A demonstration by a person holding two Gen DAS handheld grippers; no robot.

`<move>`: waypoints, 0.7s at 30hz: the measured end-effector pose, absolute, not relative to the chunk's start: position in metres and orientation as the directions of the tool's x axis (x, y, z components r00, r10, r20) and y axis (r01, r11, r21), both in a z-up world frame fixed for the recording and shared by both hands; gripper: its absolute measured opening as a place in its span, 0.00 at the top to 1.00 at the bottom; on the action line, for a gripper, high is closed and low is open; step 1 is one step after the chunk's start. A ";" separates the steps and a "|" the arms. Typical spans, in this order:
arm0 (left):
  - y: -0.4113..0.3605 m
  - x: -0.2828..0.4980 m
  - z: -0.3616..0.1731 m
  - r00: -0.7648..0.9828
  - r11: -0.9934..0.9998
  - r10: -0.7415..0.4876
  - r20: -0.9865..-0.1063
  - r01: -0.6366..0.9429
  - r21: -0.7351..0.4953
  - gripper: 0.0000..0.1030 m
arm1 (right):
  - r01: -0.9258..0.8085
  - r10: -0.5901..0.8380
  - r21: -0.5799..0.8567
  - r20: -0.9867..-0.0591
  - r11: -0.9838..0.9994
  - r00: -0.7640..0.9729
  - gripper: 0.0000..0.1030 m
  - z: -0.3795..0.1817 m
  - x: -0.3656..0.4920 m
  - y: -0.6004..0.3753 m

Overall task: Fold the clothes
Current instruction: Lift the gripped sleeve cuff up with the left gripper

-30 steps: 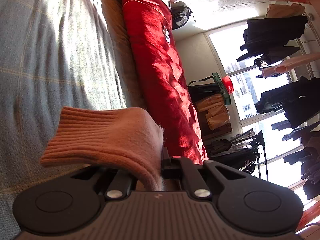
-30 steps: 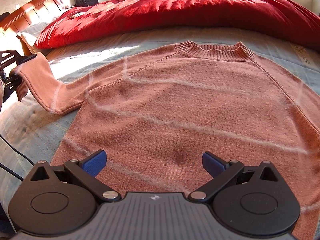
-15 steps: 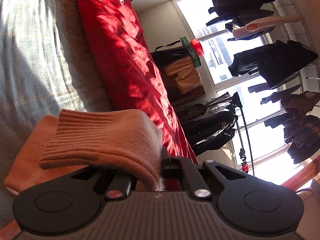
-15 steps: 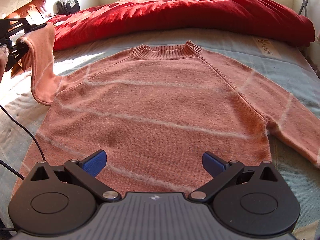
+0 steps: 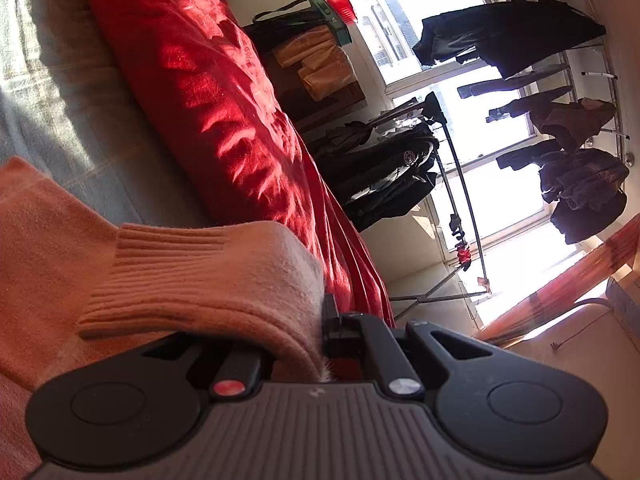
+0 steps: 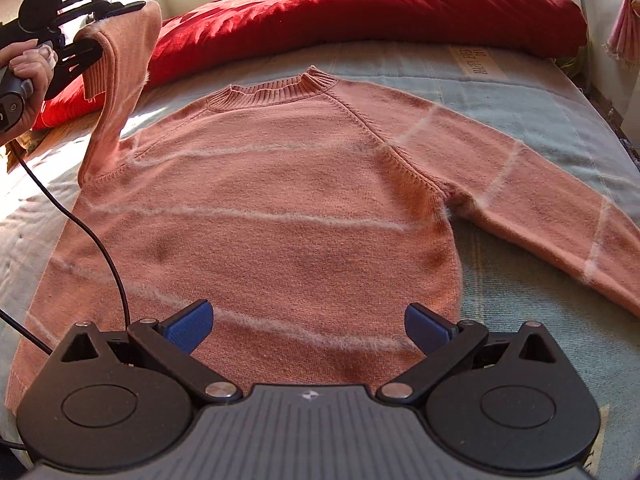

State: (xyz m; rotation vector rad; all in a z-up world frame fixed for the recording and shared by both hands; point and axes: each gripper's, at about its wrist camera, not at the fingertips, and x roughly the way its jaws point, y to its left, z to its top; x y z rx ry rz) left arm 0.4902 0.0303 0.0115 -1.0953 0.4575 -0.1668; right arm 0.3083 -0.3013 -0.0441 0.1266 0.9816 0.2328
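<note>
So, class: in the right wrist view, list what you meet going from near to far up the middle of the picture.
Right tongs → sweater body → ribbed collar → blue-grey bedsheet → red duvet

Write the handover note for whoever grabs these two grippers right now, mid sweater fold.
Left gripper: shut on the ribbed cuff of one sleeve, held up in the air above the sweater's shoulder.
Right gripper: open, empty, hovering over the hem.
Sweater: flat, front up, on the blue bedspread; red duvet behind the collar. The other sleeve lies stretched out to the side.
Done: one sleeve picked up.
Left: lay it across the chest, fold the other sleeve in, then fold the body.
</note>
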 end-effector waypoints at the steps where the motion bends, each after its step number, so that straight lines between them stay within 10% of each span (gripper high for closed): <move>1: 0.024 0.493 0.010 0.887 0.468 -0.364 -0.283 -0.089 -0.879 0.97 | -0.133 0.251 0.212 -0.807 0.968 0.534 0.00 -0.044 0.307 -0.304; 21: -0.106 0.511 -0.041 0.610 0.944 -0.302 -0.733 0.082 -0.320 0.95 | -0.103 0.246 0.227 -0.814 0.969 0.526 0.00 -0.050 0.298 -0.320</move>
